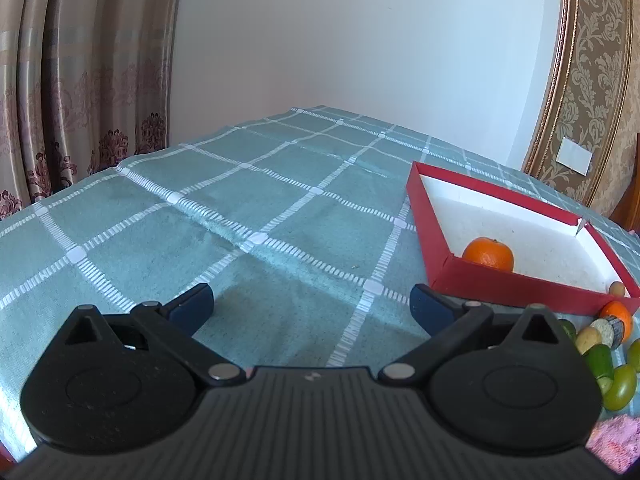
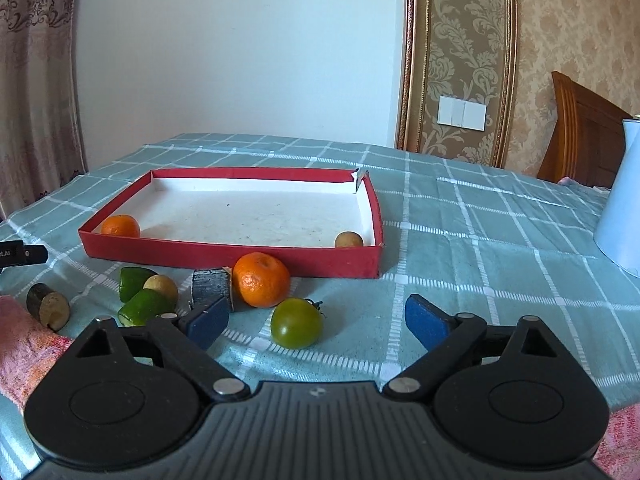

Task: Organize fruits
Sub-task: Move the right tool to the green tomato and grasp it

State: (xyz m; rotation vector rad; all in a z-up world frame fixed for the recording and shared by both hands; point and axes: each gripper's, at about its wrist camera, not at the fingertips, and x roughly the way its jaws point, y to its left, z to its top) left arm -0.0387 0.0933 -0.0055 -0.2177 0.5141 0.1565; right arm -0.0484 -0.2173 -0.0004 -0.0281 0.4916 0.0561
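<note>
Green tomato (image 2: pixel 296 323) is seen on the checked worktop (image 2: pixel 460 264), just ahead of the right gripper (image 2: pixel 317 322), between its spread, empty fingers and before the red tray (image 2: pixel 224 254). Left gripper (image 1: pixel 312 306), likewise released, is aimed away at bare cloth.

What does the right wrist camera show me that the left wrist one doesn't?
Only the right wrist view: a green tomato ahead of the open right gripper, a white jug, a wall switch.
Only the left wrist view: the open left gripper over bare cloth.
Both: the red tray, with a tangerine in its corner.
</note>
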